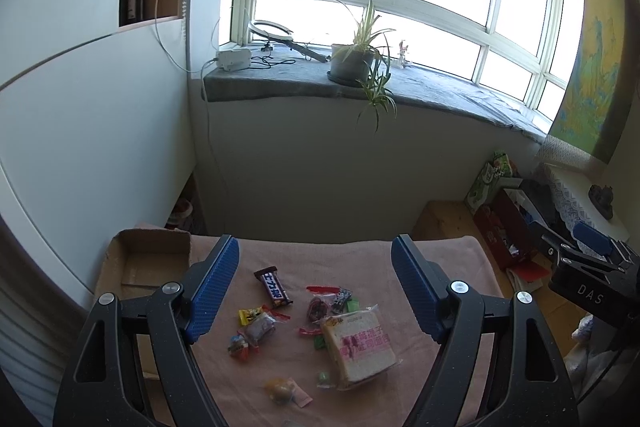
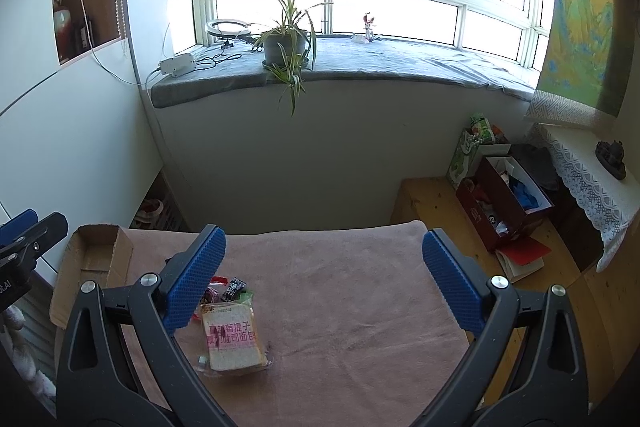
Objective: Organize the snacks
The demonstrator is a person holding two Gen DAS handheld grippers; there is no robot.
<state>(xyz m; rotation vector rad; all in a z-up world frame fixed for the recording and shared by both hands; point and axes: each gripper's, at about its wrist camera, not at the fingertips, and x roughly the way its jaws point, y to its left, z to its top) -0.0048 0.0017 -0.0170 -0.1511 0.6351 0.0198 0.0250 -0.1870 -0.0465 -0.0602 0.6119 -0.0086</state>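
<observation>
Both grippers hang above a table covered with a pink towel [image 1: 360,255], and neither holds anything. The left gripper [image 1: 316,291] has its jaws spread wide, with nothing between the blue pads. The right gripper [image 2: 320,279] is likewise wide open and empty.

The snacks lie loose on the towel, and the bread packet [image 1: 360,351] serves as the landmark. This sealed slice of bread is the largest item. Just behind it sit a few small wrapped sweets [image 1: 328,301], some touching its far edge. Well to its left and further back lies a chocolate bar [image 1: 274,287], set at a slant. To the left of the bread is a cluster of small candies [image 1: 256,329], and just in front of it and to the left a small yellow packet [image 1: 280,389]. Far to the left, at the table's back corner, stands an open cardboard box [image 1: 148,263], which looks like the likely place for the snacks.

The bread is probably light and soft, and its film slippery; a hard squeeze would crush it, so a gentle hold across its two flat sides or at the sealed edge seems wise. The chocolate bar should be stiffer and easy to pinch across its narrow width. The small sweets are light and may slide on their wrappers; a wrapper's twisted end offers purchase.
</observation>
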